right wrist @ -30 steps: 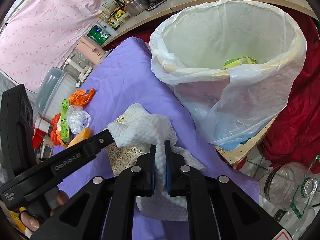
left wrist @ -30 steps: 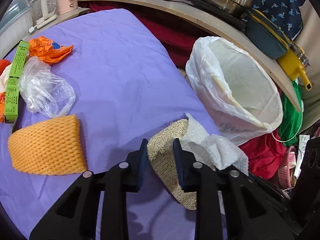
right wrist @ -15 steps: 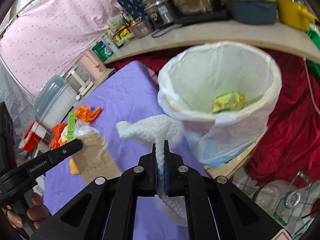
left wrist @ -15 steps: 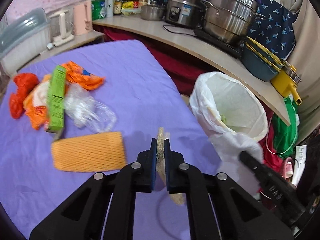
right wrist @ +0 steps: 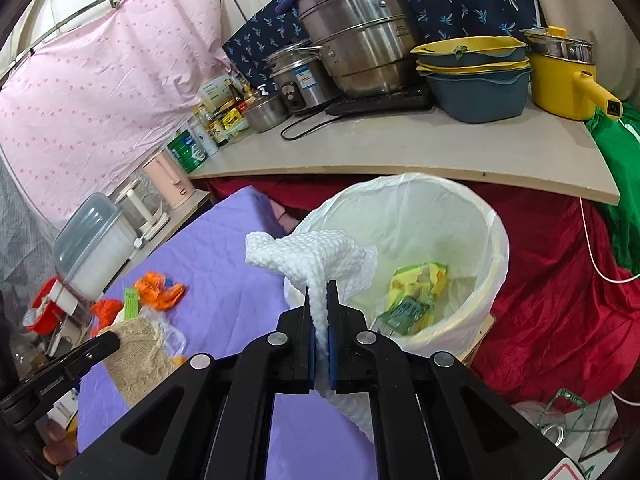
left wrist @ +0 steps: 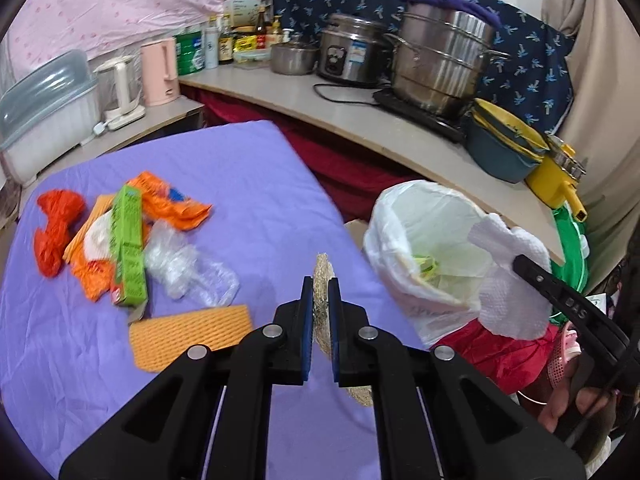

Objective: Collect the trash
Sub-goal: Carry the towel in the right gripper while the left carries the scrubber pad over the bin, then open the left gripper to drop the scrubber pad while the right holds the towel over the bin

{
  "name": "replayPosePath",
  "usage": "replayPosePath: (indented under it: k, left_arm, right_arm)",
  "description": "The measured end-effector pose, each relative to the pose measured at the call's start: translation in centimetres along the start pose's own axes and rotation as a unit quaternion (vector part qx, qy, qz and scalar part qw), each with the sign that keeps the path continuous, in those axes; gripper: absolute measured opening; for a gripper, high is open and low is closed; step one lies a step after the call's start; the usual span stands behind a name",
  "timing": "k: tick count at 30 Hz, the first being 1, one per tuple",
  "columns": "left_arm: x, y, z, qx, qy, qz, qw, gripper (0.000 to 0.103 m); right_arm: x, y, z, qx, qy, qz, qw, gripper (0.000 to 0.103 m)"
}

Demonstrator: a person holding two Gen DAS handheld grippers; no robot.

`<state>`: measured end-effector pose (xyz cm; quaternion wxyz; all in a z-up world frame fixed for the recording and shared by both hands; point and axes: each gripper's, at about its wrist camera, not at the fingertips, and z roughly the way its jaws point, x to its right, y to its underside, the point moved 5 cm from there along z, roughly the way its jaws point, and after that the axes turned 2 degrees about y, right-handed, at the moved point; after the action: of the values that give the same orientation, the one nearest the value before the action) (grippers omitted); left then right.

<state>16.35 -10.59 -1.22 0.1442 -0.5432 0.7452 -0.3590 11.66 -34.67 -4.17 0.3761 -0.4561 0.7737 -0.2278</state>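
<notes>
The lower end of the flat tan loofah scrub pad (left wrist: 323, 280) is hidden behind the left gripper (left wrist: 319, 320), and only its thin edge is presented to the left wrist camera. In the right wrist view the same pad is seen face-on at lower left, its bottom cut off by the right gripper's body. The white embossed paper towel (right wrist: 310, 258) is partly hidden below the right gripper (right wrist: 319, 320); its tail is seen hanging under the jaws.

Left gripper: closed together on the loofah pad, which is held upright above the purple cloth-covered surface (left wrist: 248, 184). Right gripper: clamped on the paper towel, which is held in the air just at the near rim of the round bin lined with a white plastic bag (right wrist: 486, 216), beside the surface edge.

Inside the bin, crumpled yellow-green wrappers (right wrist: 416, 288) are seen on the bottom; their print cannot be read.

Left on the surface, in a loose cluster: a green cardboard carton (left wrist: 128, 244), a crumpled clear plastic bag (left wrist: 188, 268), an orange foil wrapper (left wrist: 172, 204), a red mesh net (left wrist: 56, 224) and an orange foam fruit sleeve (left wrist: 192, 334). The cluster is blurred, and the pieces under the carton cannot be told apart.
</notes>
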Motion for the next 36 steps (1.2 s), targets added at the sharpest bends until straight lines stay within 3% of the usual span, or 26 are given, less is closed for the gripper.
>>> replayPosePath:
  k: [12, 32, 34, 36]
  left_arm:
    - [5.8, -3.7, 2.7, 0.006, 0.024, 0.029, 0.9993, 0.007]
    - [13.9, -8.0, 9.8, -0.015, 0.067, 0.062, 0.9957, 0.008]
    - [14.1, -8.1, 10.6, -0.021, 0.068, 0.058, 0.9958, 0.011]
    - [14.0, -8.3, 11.6, -0.026, 0.066, 0.047, 0.9964, 0.032]
  right_arm:
    - [2.3, -4.0, 1.1, 0.020, 0.028, -0.003, 0.999, 0.005]
    - [6.7, -5.8, 2.7, 0.016, 0.059, 0.011, 0.998, 0.005]
    - [7.0, -5.8, 3.0, 0.014, 0.061, 0.013, 0.998, 0.005]
    - [7.1, -5.8, 3.4, 0.011, 0.062, 0.012, 0.998, 0.005]
